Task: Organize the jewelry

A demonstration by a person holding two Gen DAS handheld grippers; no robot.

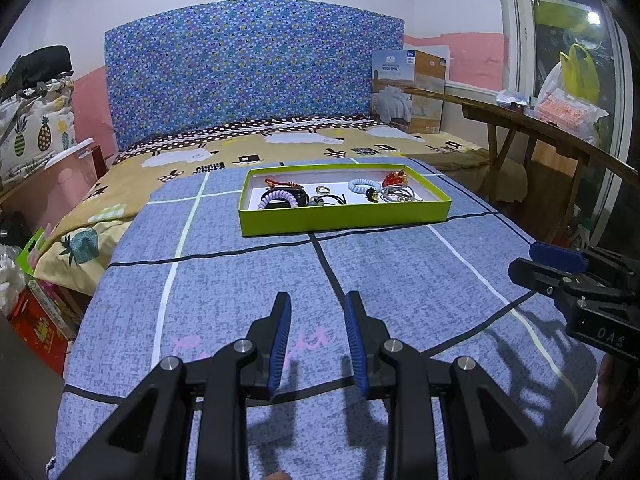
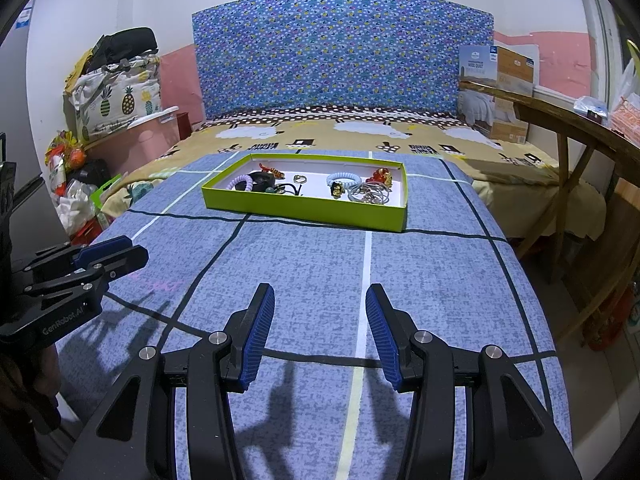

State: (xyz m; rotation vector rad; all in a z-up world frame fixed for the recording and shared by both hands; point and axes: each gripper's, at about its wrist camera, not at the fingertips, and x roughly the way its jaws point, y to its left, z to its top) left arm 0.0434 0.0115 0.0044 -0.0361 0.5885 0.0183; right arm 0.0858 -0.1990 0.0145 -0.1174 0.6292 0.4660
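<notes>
A shallow lime-green box point(image 1: 344, 222) point(image 2: 304, 210) with a white floor sits on the blue checked bedspread, well ahead of both grippers. Inside lie a purple spiral band point(image 1: 278, 197) point(image 2: 239, 182), a pale blue spiral band point(image 1: 362, 186) point(image 2: 343, 179), a red charm point(image 1: 394, 179) point(image 2: 378, 176), a small ring point(image 1: 322, 189) point(image 2: 299, 178) and a tangle of silver rings point(image 1: 398, 194) point(image 2: 370, 194). My left gripper point(image 1: 318, 300) is open above the spread with nothing between its blue pads. My right gripper point(image 2: 320, 292) is open too, empty, hovering near the front of the bed.
The bed has a blue patterned headboard point(image 1: 252, 68). A wooden table point(image 1: 532, 128) point(image 2: 576, 116) stands along the right side, with a cardboard quilt box point(image 1: 408, 88) behind it. Bags and boxes point(image 2: 80, 184) crowd the floor on the left.
</notes>
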